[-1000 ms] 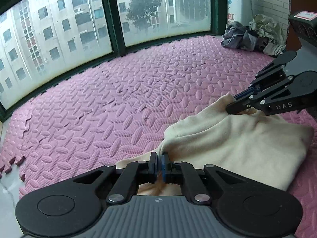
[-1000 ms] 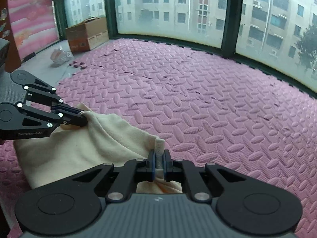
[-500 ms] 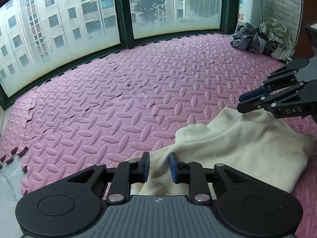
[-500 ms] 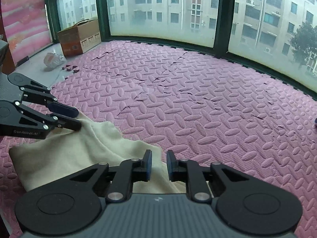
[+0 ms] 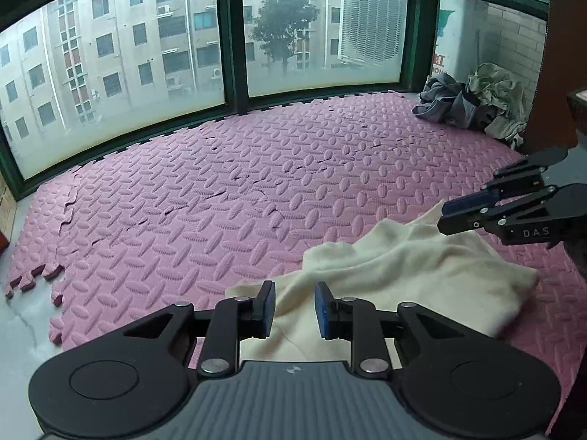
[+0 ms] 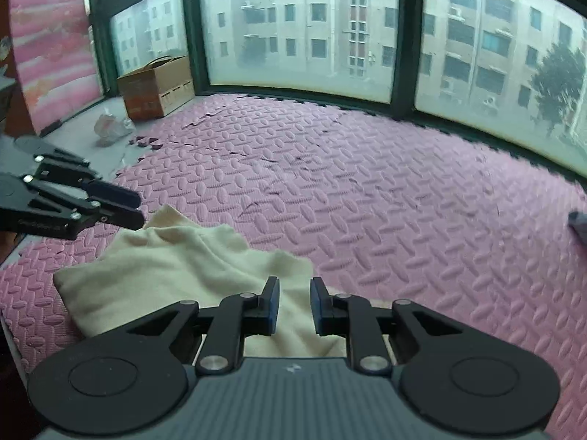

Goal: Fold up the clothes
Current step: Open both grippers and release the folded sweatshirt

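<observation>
A cream fleece garment (image 5: 414, 275) is lying folded on pink embossed foam floor mats (image 5: 227, 201) beside green-framed windows (image 5: 231, 33). The left gripper (image 5: 292, 310) and right gripper (image 6: 294, 306) are hovering narrowly parted, having just been opening, gripping nothing.

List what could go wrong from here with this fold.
1. Both claws, left and right, have just been opening and grip nothing; the cream garment lies rumpled, so the fold may slump.
2. The mat has lifted seams that could snag dragged cloth.
3. The clothes pile awaits; a loose fold stacks badly.
</observation>
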Demonstrator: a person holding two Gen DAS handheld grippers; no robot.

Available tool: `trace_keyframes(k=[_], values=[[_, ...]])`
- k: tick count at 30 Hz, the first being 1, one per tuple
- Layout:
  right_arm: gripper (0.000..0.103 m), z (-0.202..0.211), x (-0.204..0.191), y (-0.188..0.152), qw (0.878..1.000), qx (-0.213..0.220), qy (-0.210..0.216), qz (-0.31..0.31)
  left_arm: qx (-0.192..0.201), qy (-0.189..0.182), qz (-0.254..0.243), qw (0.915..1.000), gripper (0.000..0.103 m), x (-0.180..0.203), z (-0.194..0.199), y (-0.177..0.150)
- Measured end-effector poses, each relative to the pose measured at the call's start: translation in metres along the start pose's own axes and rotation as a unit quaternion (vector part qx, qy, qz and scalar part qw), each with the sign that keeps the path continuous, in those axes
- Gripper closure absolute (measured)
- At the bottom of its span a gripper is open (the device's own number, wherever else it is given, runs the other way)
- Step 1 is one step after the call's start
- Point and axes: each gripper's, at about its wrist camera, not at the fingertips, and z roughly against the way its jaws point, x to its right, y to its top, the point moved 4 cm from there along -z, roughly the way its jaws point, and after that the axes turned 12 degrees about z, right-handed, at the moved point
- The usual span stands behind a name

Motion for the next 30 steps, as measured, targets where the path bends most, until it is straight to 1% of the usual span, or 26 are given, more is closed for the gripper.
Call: trace_keyframes(k=[4, 7, 9, 13, 16, 19, 23, 26, 30], values=[[0.085, -0.001, 0.004, -0.014, 1.0, -0.01, -0.005, -0.014, -0.007, -0.001, 0.011, 0.9999, 0.077, -0.001, -0.002, -0.005], [0.086, -0.005, 0.009, -0.022, 1.0, -0.016, -0.018, -0.019, -0.013, 0.002, 0.011, 0.9999, 0.077, 0.002, -0.006, -0.004], [0.086, -0.006, 0.014, -0.027, 0.999, -0.018, -0.024, -0.033, -0.016, 0.008, 0.007, 0.9998, 0.077, 0.004, -0.01, -0.003], [0.086, 0.0, 0.014, -0.025, 0.999, -0.006, -0.025, -0.037, -0.026, 0.01, 0.016, 0.9995, 0.077, 0.003, -0.019, -0.001], [0.086, -0.001, 0.01, -0.019, 0.999, 0.004, -0.009, -0.039, -0.033, 0.015, 0.017, 0.9992, 0.077, 0.004, -0.027, -0.002], [0.086, -0.012, 0.008, -0.017, 1.0, -0.005, -0.018, -0.025, -0.04, 0.017, 0.016, 0.9989, 0.077, 0.006, -0.033, -0.007], [0.086, -0.028, 0.012, -0.024, 0.999, -0.028, -0.015, -0.03, -0.061, 0.024, 0.007, 0.9979, 0.077, 0.006, -0.041, -0.016], [0.086, -0.029, 0.012, -0.022, 0.999, -0.029, -0.023, -0.019, -0.06, 0.023, 0.004, 0.9979, 0.077, 0.005, -0.037, -0.015], [0.086, -0.019, 0.013, -0.017, 0.999, -0.019, -0.031, -0.014, -0.046, 0.025, 0.007, 0.9986, 0.073, 0.002, -0.025, -0.009]])
